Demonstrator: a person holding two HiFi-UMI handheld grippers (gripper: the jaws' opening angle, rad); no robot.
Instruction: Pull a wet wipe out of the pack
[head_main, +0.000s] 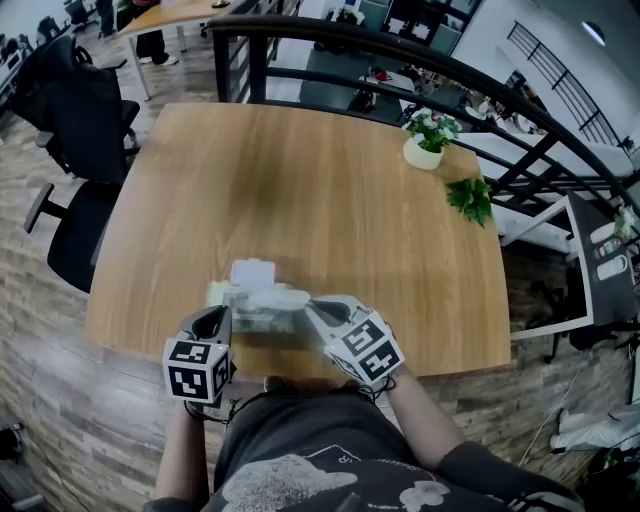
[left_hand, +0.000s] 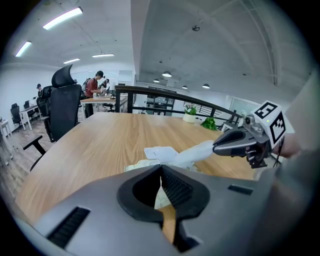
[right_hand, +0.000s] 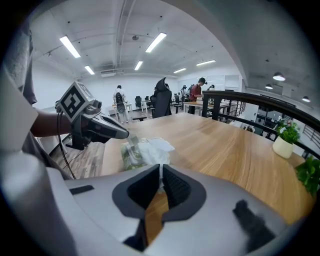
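The wet wipe pack (head_main: 240, 296) lies near the front edge of the wooden table (head_main: 300, 180), its white lid (head_main: 252, 272) flipped open. My left gripper (head_main: 222, 313) is shut on the pack's near left edge, whose pale wrapper shows between the jaws (left_hand: 161, 173). A white wet wipe (head_main: 282, 297) stretches out of the pack's opening to my right gripper (head_main: 311, 303), which is shut on its end. In the left gripper view the wipe (left_hand: 192, 153) runs up to the right gripper (left_hand: 218, 147). In the right gripper view the wipe (right_hand: 152, 148) bunches just ahead of the shut jaws (right_hand: 161, 170).
A small potted plant (head_main: 426, 138) and a green leafy sprig (head_main: 470, 198) sit at the table's far right. A black office chair (head_main: 80, 150) stands to the left and a black railing (head_main: 420, 55) runs behind. The person's torso is close to the front edge.
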